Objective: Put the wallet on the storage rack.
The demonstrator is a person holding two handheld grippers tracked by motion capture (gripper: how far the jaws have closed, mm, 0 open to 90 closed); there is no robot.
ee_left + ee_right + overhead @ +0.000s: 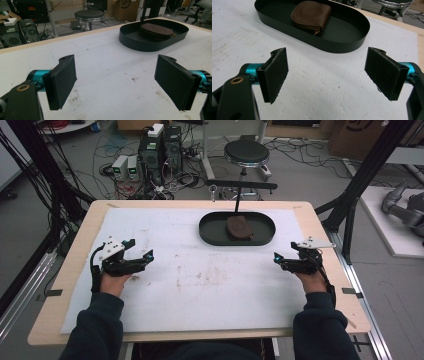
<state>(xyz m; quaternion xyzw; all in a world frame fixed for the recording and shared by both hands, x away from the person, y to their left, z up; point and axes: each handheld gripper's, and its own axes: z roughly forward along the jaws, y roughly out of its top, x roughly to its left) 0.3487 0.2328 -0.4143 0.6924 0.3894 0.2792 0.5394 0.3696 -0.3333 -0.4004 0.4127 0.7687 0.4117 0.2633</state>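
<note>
Lying flat in the dark oval tray (210, 236) at the table's far middle, a rounded brown leather pouch (310, 13) is showing its zipper edge | left gripper (142, 253) and right gripper (285, 254) are gaping wide, gripping nothing, well apart from it.

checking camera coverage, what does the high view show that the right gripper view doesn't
High view alone: both forearms, the left gripper and right gripper held apart over the white mat, plus the floor with computer towers.
Right gripper view alone: the brown pouch's zip and the stamp on its top.
Both: the brown pouch lying in the dark oval tray, and the stool beyond the table.
</note>
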